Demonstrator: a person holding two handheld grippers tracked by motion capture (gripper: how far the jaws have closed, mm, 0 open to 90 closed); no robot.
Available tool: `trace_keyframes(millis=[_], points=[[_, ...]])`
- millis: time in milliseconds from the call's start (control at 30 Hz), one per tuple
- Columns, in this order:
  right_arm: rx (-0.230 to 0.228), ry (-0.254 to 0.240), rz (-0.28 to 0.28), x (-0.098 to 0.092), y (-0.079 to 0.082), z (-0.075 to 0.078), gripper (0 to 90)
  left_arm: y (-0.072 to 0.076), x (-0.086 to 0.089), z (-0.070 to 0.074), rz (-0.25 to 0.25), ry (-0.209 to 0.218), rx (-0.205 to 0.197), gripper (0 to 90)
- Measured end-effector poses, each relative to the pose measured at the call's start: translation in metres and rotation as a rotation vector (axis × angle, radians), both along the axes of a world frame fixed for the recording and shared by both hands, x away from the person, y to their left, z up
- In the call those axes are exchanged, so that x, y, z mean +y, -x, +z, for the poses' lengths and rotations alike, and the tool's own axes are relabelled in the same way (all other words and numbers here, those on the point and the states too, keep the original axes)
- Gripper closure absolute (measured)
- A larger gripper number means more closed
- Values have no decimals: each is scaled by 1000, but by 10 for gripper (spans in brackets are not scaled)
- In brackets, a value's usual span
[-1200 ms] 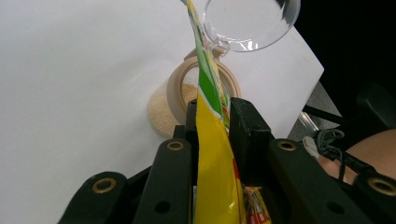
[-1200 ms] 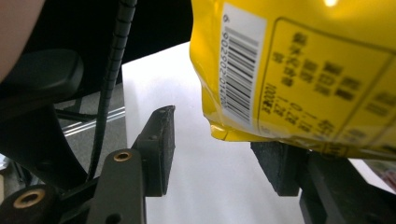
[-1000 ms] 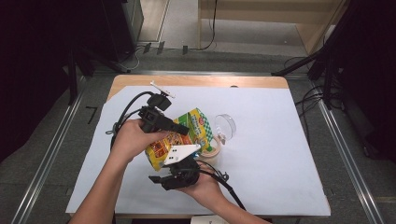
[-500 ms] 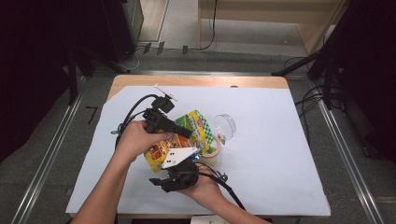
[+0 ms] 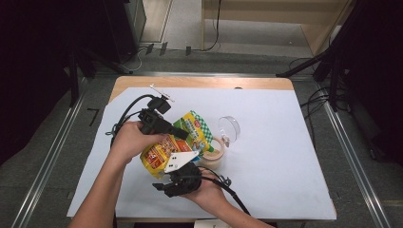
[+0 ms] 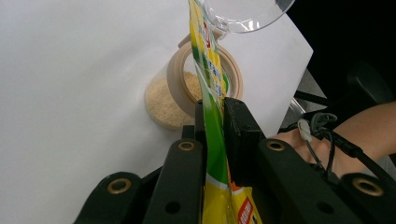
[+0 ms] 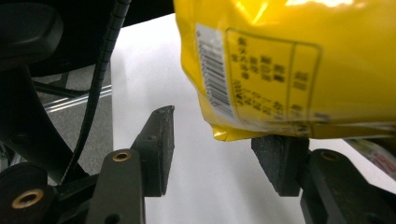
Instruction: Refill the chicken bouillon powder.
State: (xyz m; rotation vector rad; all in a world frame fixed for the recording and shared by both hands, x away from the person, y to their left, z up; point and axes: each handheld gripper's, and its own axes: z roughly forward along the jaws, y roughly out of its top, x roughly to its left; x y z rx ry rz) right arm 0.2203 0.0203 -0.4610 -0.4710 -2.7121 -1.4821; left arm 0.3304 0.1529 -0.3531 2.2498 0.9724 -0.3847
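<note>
— While the yellow-green pouch (image 6: 211,93) hangs tilted over the open jar (image 5: 212,155), what holds it?

— My left gripper (image 6: 215,135): jaws clamped on its edge. The jar lies on its side on the white worktop (image 5: 285,142), pale grains inside, clear lid (image 5: 229,127) just beyond.

— And the right gripper (image 7: 212,151)?

— Jaws apart beneath the pouch's bottom corner, gripping nothing.

The person's left hand (image 5: 132,138) is gripping the left tongs (image 5: 177,133), forearm reaching in from the lower left, with the jaws pressing together on a thin yellow-green pouch (image 6: 211,116). The right hand (image 5: 209,191) is holding the right tongs (image 7: 212,140) low and close to the body, jaws standing apart, the pouch's bottom corner hanging just above them.
</note>
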Motion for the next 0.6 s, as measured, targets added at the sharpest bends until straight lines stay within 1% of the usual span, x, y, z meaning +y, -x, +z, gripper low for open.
trace_keyframes(millis=[167, 233, 300, 367, 400, 433, 533, 600], points=[[-2, 9, -10, -2, -1, -2, 498, 1, 4, 1, -22, 6, -3, 881], [-6, 5, -14, -3, -1, -2, 495, 1, 6, 2, -29, 11, -1, 882], [-3, 2, -16, -4, -2, -2, 495, 1, 8, 2, -33, 19, -4, 884], [-10, 1, -20, -4, -2, -2, 493, 2, 10, 3, -31, 27, -3, 883], [-3, 4, -21, -4, -2, -2, 491, 2, 11, 3, -31, 29, -5, 883], [-9, 3, -25, -5, -2, -1, 489, 3, 13, 3, -32, 33, -4, 883], [-17, 1, -31, -6, -4, -1, 489, 4, 16, 4, -44, 32, -5, 888], [-12, 1, -39, -6, -4, -1, 489, 5, 19, 5, -53, 33, -3, 891]])
